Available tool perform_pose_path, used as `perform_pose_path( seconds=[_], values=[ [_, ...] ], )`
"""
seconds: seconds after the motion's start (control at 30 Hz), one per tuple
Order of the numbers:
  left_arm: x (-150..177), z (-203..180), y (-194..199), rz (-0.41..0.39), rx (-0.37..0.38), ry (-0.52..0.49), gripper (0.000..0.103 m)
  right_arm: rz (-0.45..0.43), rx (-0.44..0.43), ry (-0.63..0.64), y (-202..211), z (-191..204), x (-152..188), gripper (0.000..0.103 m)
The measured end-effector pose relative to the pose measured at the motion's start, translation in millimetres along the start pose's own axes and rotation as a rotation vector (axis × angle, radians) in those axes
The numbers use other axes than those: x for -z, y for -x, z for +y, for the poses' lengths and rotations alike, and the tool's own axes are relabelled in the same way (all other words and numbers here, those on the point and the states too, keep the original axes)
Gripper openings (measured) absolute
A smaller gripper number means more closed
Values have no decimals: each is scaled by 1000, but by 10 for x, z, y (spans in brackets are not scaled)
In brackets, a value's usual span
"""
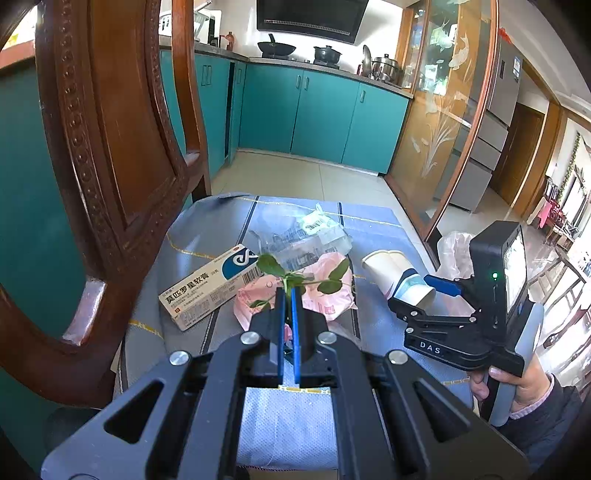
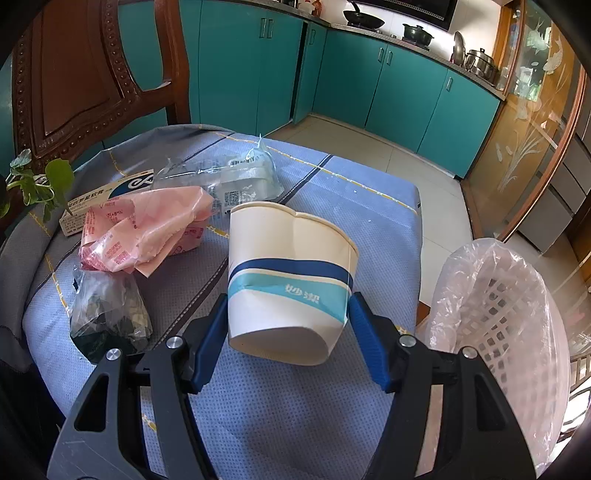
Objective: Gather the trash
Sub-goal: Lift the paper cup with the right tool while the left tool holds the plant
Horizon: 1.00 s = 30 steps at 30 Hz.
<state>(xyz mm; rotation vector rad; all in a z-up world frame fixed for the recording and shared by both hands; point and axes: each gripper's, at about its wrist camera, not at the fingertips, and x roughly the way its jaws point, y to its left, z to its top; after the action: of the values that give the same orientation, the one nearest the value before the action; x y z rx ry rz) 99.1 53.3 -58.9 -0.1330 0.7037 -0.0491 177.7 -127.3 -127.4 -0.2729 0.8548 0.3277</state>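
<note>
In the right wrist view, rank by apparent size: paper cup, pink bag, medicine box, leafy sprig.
1. Paper cup, though it is nearest the lens.
2. Pink bag.
3. Medicine box and leafy sprig: both partly hidden or cut off, too close to rank.

Paper cup (image 2: 291,280) right of wrapper (image 2: 147,229), bin (image 2: 509,317) right of table (image 2: 332,192)

Home kitchen. Ahead of the tools: teal cabinets (image 1: 325,110) under a countertop, wok (image 1: 276,47) and pots (image 1: 327,54) below a range hood (image 1: 310,16); fridge (image 1: 491,122) right, carved wooden chair (image 1: 110,147) left.
</note>
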Motion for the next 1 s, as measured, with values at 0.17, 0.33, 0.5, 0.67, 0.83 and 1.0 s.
perform_pose_path(
  seconds=[0.17, 0.33, 0.5, 0.67, 0.83, 1.0],
  values=[
    [8, 6, 1, 0, 0, 0, 4, -2, 1, -1, 9, 6, -4, 64],
    [17, 1, -7, 3, -1, -1, 4, -3, 3, 1, 18, 13, 6, 64],
    [32, 4, -16, 3, -2, -1, 4, -7, 4, -3, 32, 7, 9, 64],
    [33, 11, -20, 2, -1, -2, 4, -9, 5, 0, 45, 11, 17, 64],
    [39, 14, -15, 4, -1, -4, 4, -10, 5, -2, 51, 11, 19, 64],
    [44, 1, -6, 2, -1, -8, 4, -11, 5, -2, 58, 9, 18, 64]
  ],
)
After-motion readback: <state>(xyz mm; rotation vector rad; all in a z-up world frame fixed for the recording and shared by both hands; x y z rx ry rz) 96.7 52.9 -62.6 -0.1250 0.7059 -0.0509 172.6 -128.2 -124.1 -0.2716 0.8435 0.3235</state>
